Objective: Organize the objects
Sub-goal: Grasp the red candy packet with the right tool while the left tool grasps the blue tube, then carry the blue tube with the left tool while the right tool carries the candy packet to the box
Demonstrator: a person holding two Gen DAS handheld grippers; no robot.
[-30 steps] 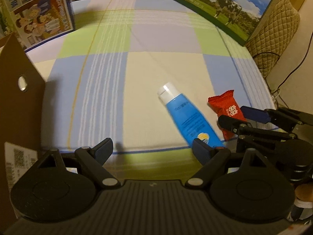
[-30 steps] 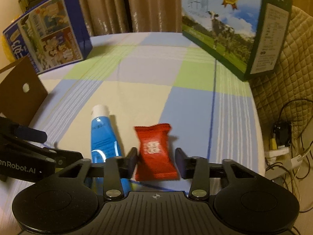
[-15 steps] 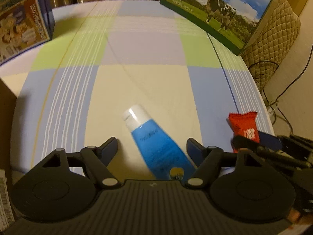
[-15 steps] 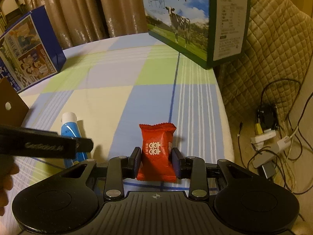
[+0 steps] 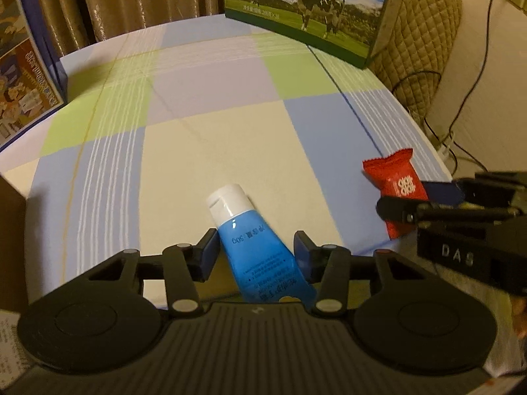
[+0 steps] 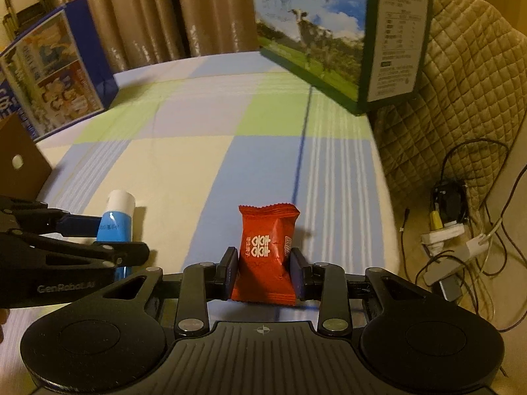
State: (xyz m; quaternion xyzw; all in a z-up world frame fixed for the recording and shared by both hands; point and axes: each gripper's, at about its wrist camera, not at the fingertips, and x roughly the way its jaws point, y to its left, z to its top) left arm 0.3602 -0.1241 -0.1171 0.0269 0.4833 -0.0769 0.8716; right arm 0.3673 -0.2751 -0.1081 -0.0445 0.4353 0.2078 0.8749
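Red candy packet (image 6: 265, 256) is now sitting clamped between the right gripper (image 6: 263, 273) fingers, while the left gripper (image 5: 255, 256) fingers, wide apart a second ago, are closing around the blue tube (image 5: 260, 253) near the counter (image 5: 204, 138) edge. Both pickups look underway. Far off, the milk carton (image 6: 329, 33) and blue box (image 6: 56, 72) are crowding the corners.

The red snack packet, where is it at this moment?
In the right wrist view the red snack packet stands upright between the fingers of the right gripper, to the right of the blue tube.
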